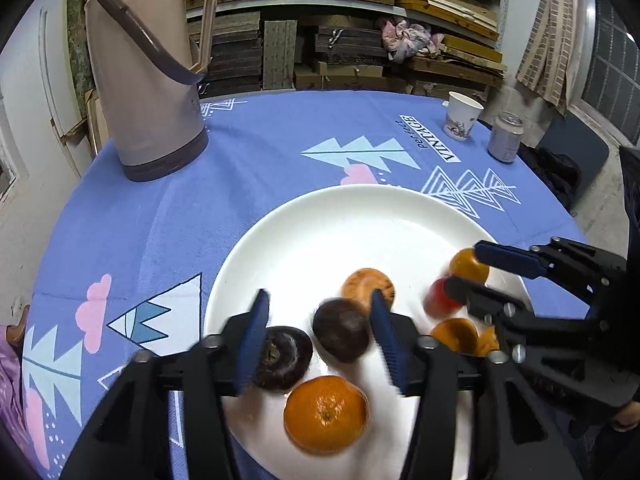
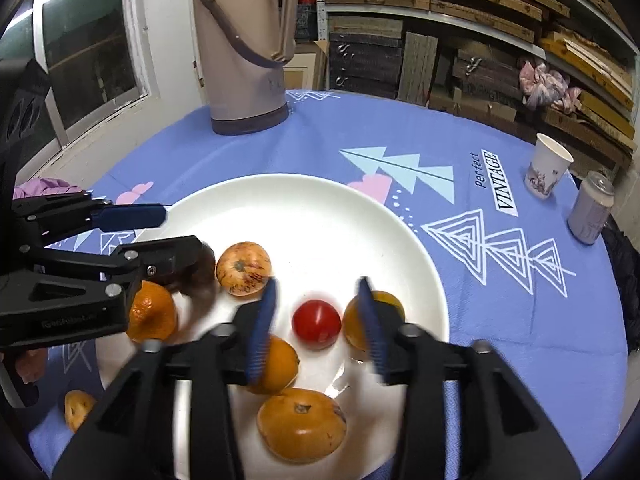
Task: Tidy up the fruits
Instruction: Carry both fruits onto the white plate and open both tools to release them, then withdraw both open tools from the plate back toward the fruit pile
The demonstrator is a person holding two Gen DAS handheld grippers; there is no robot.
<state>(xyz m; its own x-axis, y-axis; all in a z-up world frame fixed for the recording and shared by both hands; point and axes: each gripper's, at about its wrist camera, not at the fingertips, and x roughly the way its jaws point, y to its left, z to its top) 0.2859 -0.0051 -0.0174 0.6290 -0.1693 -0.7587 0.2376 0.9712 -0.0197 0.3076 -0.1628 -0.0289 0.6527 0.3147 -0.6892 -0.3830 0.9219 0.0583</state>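
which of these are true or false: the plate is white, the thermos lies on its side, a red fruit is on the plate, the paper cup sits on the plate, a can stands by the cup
1. The plate is white. True.
2. The thermos lies on its side. False: it stands upright on the tablecloth.
3. A red fruit is on the plate. True.
4. The paper cup sits on the plate. False: it stands on the tablecloth, apart from the plate.
5. A can stands by the cup. True.

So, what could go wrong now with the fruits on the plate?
The dark round fruit and the red fruit lie loose between open jaws and look blurred, so they may be rolling, perhaps off the white plate. The left gripper and right gripper work close together and could collide.
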